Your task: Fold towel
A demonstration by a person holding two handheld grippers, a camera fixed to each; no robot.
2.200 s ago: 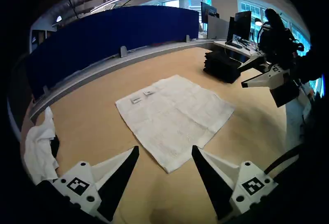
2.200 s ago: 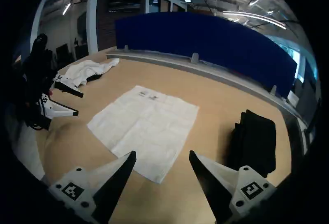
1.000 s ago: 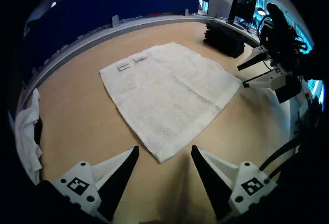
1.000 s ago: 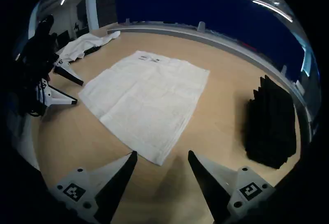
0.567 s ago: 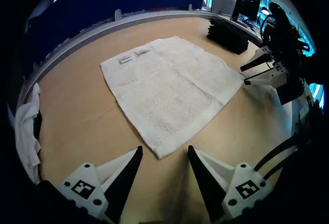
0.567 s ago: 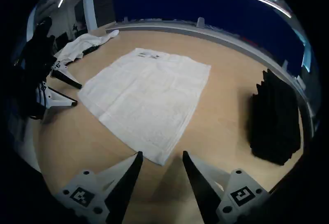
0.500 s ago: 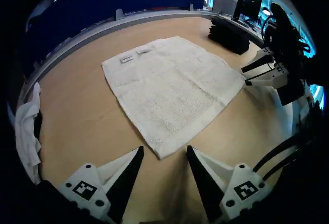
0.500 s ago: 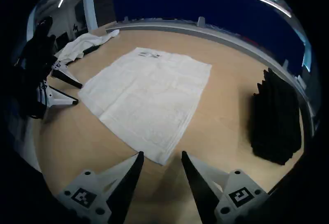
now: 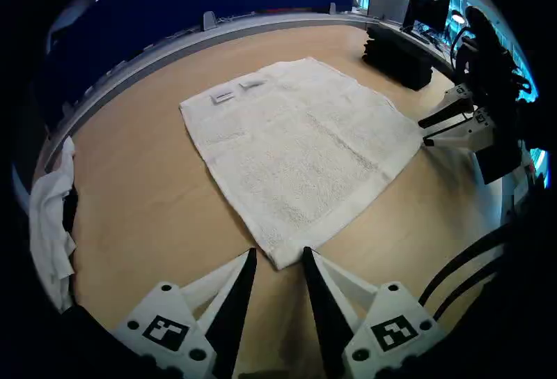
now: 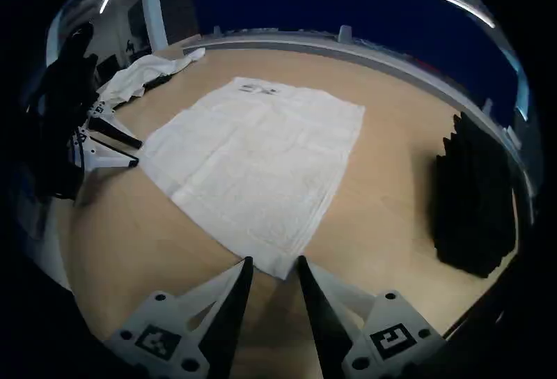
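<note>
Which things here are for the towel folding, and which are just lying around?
For the job: white towel, spread flat; left gripper and right gripper, one at each near corner.
Just lying about: black folded stack; crumpled white cloth; blue divider; monitors.

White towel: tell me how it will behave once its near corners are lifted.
Probably floppy: the white towel lies flat against the wooden table, so lifted corners should trail sagging cloth. Its terry pile looks grippy, so slipping seems unlikely.
</note>
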